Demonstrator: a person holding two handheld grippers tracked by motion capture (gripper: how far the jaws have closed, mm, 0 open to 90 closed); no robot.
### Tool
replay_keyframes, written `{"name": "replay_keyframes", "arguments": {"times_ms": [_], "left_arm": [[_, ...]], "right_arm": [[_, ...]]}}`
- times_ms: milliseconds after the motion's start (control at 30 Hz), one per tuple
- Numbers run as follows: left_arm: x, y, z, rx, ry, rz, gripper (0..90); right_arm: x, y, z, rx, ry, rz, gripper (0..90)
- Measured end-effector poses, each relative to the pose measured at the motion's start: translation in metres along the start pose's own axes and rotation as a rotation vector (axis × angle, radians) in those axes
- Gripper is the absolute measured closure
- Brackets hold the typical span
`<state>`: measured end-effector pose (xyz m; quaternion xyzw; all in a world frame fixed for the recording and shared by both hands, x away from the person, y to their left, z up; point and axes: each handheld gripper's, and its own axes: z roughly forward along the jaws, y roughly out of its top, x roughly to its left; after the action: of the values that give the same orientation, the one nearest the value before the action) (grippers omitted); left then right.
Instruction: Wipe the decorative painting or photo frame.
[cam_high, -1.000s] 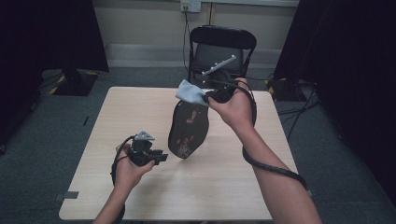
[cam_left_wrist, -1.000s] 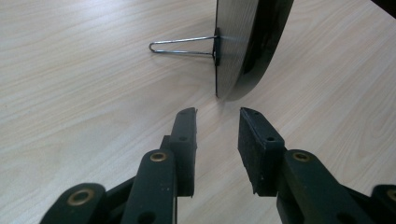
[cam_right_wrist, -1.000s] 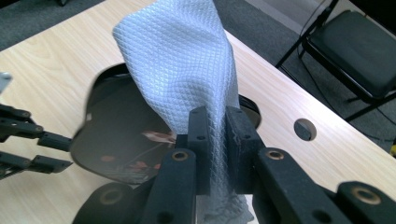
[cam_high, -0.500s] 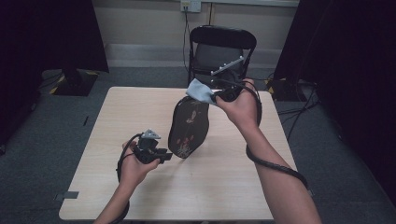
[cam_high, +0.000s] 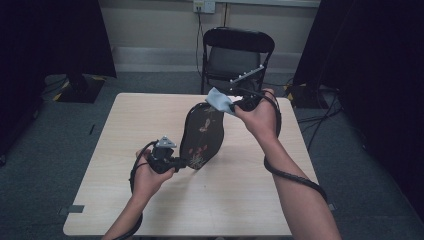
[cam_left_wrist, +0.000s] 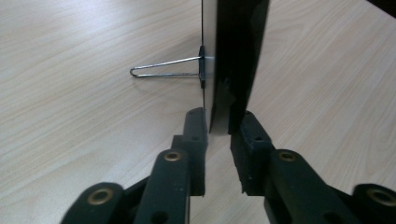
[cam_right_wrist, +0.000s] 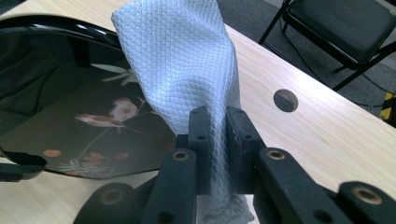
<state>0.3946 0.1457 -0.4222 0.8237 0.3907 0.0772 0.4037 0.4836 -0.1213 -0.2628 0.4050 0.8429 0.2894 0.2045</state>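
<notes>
Black pads of the left claw (cam_left_wrist: 218, 126) had just been closing and now pinched the lower edge of the dark lacquered plate (cam_left_wrist: 236, 56) — plate stood upright on edge on the wooden counter (cam_left_wrist: 70, 107), a wire stand (cam_left_wrist: 163, 67) sticking out behind it. From above, left claw (cam_high: 181, 162) sat at the plate's (cam_high: 202, 132) bottom rim, near the counter's (cam_high: 125, 120) middle. Right claw (cam_right_wrist: 217, 123) was clamped tight on a pale grey waffle-weave cloth (cam_right_wrist: 187, 60) — cloth draped against the plate's (cam_right_wrist: 70, 116) upper face, over the painted birds. High view: right claw (cam_high: 235, 106) held the cloth (cam_high: 219, 100) at the plate's top edge. Black folding chair (cam_high: 237, 52) stood beyond the counter.
</notes>
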Motion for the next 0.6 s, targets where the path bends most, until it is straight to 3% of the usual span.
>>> {"name": "replay_keyframes", "arguments": {"times_ms": [600], "left_arm": [[0.003, -0.001, -0.005, 0.015, -0.005, 0.023, 78.7]], "right_arm": [[-0.013, -0.025, 0.031, 0.041, -0.019, 0.055, 81.9]]}}
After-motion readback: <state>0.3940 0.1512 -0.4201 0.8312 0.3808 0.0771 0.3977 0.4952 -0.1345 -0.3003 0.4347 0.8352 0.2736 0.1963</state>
